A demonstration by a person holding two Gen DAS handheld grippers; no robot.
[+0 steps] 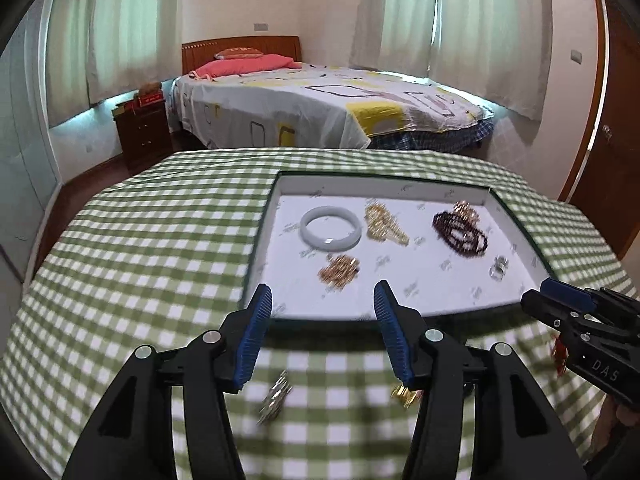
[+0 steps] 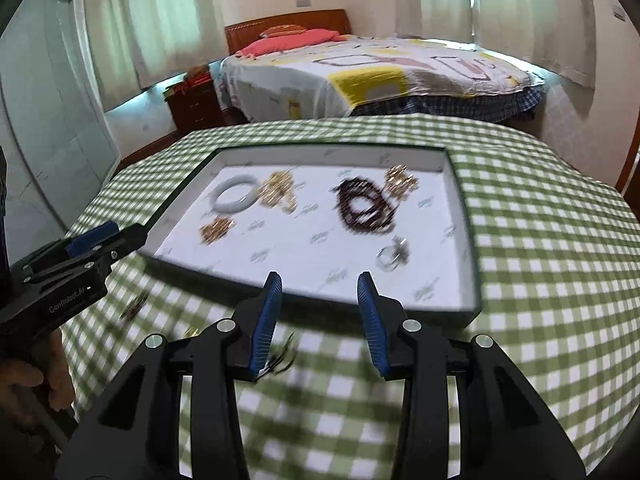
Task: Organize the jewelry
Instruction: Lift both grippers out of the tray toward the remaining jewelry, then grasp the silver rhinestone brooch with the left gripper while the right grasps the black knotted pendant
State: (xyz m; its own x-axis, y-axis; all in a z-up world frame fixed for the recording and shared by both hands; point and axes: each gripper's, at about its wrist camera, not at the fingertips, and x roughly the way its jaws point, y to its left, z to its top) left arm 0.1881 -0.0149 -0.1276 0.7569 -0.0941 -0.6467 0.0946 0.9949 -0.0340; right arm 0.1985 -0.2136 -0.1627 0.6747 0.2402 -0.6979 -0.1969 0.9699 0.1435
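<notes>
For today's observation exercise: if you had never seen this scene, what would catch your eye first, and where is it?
First, the shallow white tray on the green checked tablecloth, holding a pale bangle at its far left and a dark beaded bracelet to the right. Next, the open left gripper near the tray's front edge, over loose pieces still on the cloth.

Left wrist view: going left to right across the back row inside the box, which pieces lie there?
White jade-like bangle → pale gold chain heap → dark brown bead strands, with a gold piece overlapping their far edge.
</notes>
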